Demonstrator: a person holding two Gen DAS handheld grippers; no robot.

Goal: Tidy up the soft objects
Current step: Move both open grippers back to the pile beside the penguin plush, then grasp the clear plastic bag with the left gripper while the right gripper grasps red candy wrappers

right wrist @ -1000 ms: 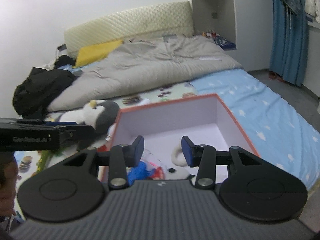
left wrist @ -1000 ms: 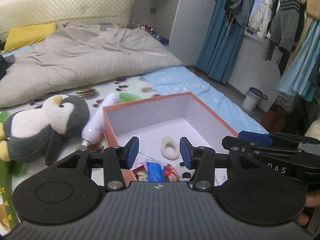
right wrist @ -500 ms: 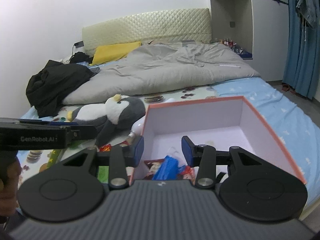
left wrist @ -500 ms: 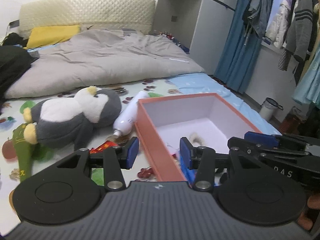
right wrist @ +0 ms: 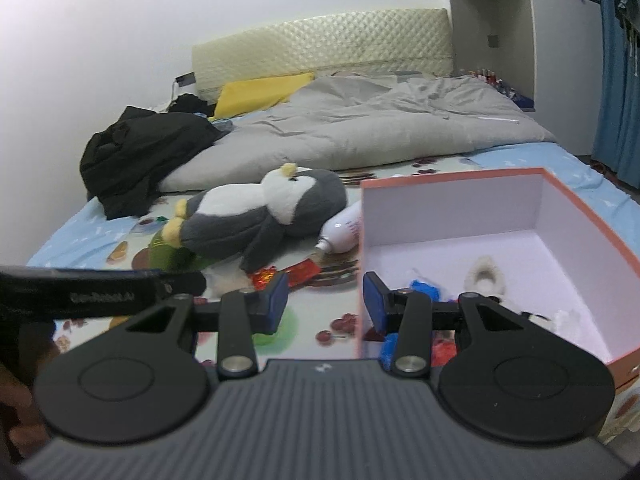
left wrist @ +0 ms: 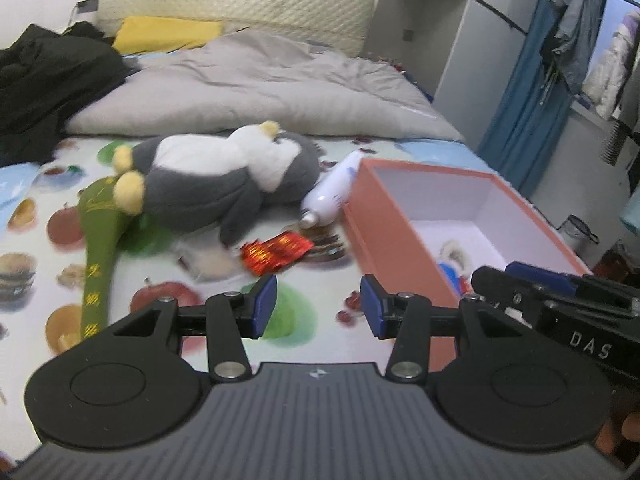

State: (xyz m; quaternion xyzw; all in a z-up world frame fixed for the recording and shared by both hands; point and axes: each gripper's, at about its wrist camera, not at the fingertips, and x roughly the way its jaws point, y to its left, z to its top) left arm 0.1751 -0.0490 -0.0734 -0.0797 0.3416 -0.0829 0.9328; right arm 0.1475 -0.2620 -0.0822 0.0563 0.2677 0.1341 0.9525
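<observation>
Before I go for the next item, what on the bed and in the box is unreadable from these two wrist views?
- Box near corner: right wrist view, hidden behind the right gripper.
- Box contents: left wrist view, mostly screened by its orange wall.
- Red wrapper: left wrist view, motion-blurred, print unreadable.
- White tube: far end hidden behind the penguin.

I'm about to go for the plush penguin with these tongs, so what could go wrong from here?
1. The penguin is bulky, and both tongs stand only partly open, so a pinch may slip.
2. It lies on the green pouch and against the white tube; lifting may drag those.
</observation>
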